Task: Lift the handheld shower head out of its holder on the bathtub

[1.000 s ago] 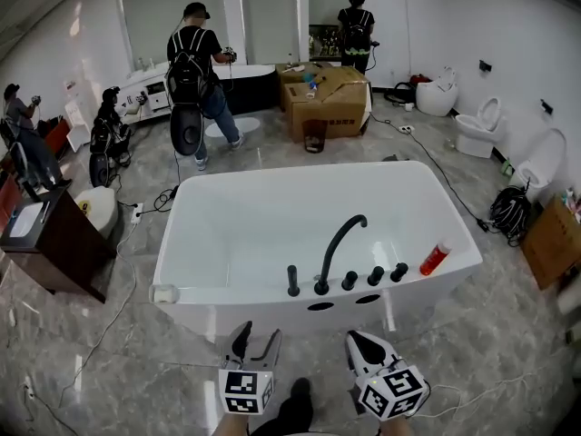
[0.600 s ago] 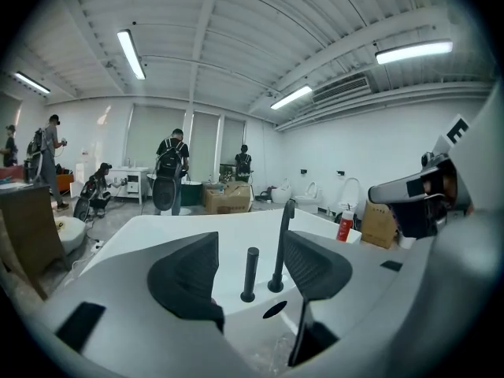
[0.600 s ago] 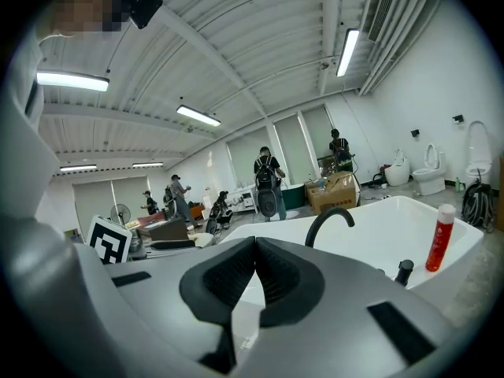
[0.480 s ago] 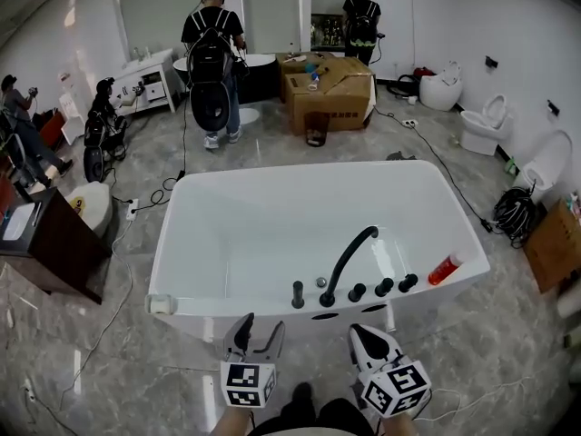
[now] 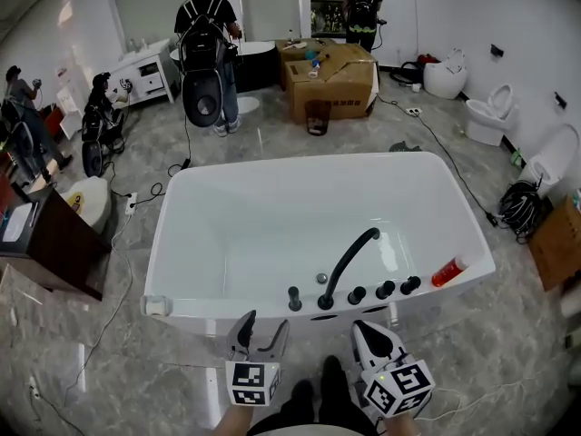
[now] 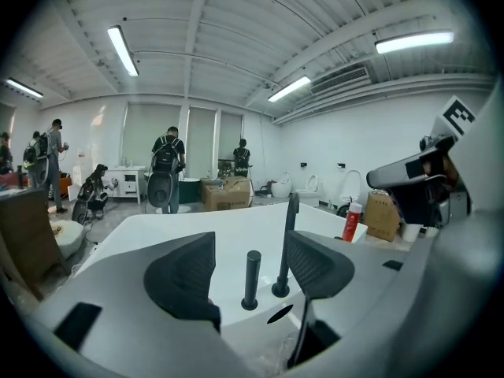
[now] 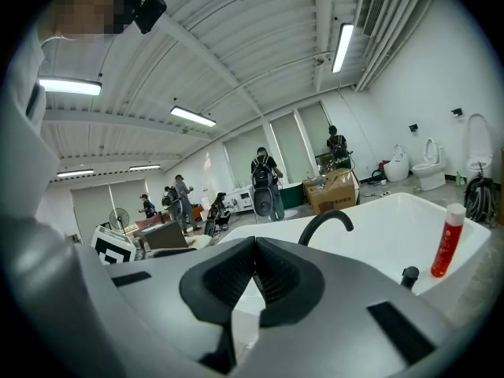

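Note:
The black handheld shower head [image 5: 293,298] stands upright in its holder on the near rim of the white bathtub [image 5: 160,243], just left of the curved black faucet [image 5: 349,260]. My left gripper [image 5: 263,327] hovers short of the rim in front of it, its jaws opening with nothing between the pads. In the left gripper view the shower head [image 6: 251,278] shows through the gap of the left gripper [image 6: 250,246], still apart from it. My right gripper [image 5: 363,332] is shut on nothing, below the faucet's knobs [image 5: 385,289]. The right gripper [image 7: 253,278] faces the faucet [image 7: 327,220].
A red bottle [image 5: 449,271] lies on the tub's right corner. Cables run over the marble floor. People with backpacks stand at the back by a cardboard box [image 5: 331,80]. Toilets [image 5: 490,116] line the right wall, and a dark cabinet [image 5: 45,252] stands at left.
Both grippers and the head have moved closer to the tub's near rim. The left jaws stand a little wider than before.

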`<state>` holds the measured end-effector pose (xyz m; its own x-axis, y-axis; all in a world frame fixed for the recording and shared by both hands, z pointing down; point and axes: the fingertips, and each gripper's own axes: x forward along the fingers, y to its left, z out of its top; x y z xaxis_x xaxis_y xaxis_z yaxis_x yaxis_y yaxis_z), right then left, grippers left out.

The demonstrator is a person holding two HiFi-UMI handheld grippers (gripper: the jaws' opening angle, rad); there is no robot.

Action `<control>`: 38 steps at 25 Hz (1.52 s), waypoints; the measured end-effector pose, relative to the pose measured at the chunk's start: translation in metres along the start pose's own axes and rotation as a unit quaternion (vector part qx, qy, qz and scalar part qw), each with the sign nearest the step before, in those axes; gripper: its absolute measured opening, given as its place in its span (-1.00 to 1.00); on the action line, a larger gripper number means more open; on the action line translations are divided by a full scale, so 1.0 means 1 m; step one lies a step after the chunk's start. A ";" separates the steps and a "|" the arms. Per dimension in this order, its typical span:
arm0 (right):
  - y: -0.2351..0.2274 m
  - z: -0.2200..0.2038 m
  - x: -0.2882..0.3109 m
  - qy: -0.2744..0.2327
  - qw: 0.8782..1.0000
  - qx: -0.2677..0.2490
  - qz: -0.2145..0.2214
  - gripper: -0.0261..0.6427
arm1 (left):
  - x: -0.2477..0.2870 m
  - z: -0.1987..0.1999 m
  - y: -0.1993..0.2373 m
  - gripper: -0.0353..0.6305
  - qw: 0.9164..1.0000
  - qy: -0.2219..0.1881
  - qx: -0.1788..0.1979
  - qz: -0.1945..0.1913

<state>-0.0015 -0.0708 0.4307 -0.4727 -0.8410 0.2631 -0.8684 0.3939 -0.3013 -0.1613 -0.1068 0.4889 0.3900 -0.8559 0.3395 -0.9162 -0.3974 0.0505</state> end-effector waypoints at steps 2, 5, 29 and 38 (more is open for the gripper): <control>-0.015 0.009 0.012 0.001 1.000 0.002 0.007 -0.91 | 0.017 0.001 -0.003 -0.03 1.000 0.006 -0.002 0.007; -0.033 0.019 0.030 0.005 1.000 0.000 0.023 -0.90 | 0.042 0.000 -0.005 -0.03 1.000 0.019 -0.007 0.018; -0.116 -0.007 0.131 0.073 0.993 -0.003 0.090 -0.91 | 0.186 -0.092 0.006 -0.03 0.991 0.097 -0.040 0.077; -0.127 -0.026 0.158 0.090 0.991 0.006 0.101 -0.90 | 0.220 -0.130 0.014 -0.05 0.989 0.126 -0.029 0.077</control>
<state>0.0300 -0.2443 0.5340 -0.6574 -0.6652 0.3539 -0.7513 0.5424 -0.3761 -0.1005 -0.2573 0.6864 0.2163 -0.7931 0.5694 -0.9696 -0.2427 0.0303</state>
